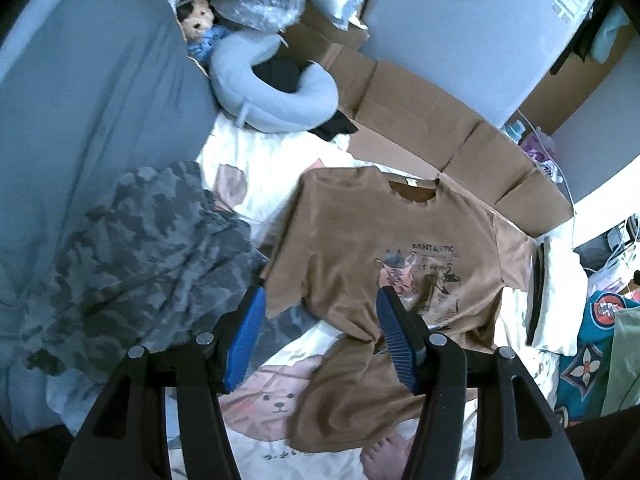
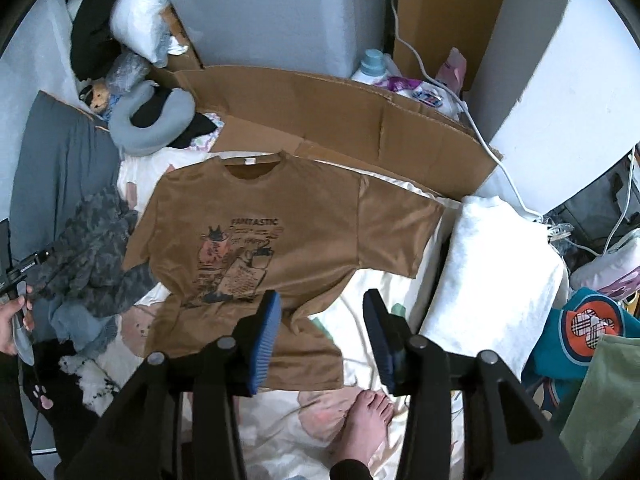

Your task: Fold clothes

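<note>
One brown T-shirt (image 2: 256,216) lies beside one folded white garment (image 2: 492,276).

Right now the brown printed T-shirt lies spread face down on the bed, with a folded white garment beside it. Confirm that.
Not quite: the brown T-shirt lies spread face up, not face down. The right wrist view shows its printed picture and lettering on top. The rest holds: it is on the bed, with the folded white garment beside it.

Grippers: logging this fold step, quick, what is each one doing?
Left gripper: open, holding nothing.
Right gripper: open, holding nothing; brown T-shirt lies below.
</note>
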Motion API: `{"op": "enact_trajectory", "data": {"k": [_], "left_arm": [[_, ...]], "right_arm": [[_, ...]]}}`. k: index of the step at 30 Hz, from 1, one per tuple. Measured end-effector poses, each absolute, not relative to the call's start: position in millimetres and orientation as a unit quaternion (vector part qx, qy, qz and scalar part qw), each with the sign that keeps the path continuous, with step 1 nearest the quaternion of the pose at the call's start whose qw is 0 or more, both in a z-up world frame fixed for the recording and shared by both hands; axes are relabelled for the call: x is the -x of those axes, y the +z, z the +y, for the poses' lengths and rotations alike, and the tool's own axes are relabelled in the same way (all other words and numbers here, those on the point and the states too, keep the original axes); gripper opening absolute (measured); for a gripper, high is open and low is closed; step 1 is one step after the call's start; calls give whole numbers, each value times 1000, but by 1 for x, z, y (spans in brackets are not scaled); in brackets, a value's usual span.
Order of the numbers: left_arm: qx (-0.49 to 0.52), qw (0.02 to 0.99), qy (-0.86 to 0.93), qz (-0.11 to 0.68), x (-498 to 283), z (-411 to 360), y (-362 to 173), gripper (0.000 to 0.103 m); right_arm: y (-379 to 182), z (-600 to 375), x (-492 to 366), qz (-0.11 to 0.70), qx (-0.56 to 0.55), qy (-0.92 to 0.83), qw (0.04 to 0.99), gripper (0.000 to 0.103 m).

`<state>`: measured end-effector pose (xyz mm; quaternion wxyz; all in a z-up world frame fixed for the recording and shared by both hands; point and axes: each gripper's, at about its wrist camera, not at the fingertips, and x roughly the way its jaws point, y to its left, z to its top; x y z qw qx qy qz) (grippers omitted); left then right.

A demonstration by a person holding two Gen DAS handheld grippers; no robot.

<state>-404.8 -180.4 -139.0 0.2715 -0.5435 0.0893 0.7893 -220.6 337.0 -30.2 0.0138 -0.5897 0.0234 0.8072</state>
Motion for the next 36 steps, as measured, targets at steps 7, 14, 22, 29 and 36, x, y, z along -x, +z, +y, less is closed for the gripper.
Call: {"op": "enact_trajectory", "data": {"k": [7,14,22,29,36], "left_arm": [[548,248,793,99,421,-194,-149,43],[553,250,786,119,432,-190,-195,42],[542,241,791,150,455,-178,-255,42],[545,229,788,170,474,-169,-313,41],[542,245,778,203,479,-158,-361,29]], "right_arm": [[-24,304,219,20,568,822,-21,42],[-65,274,224,-5,565,822,-70,42],[-103,273,240,-14,576,813,-86,42],[-122,271,248,-23,584,805,-98,42],[-150,267,245,-48,612,783,-100,42]]}}
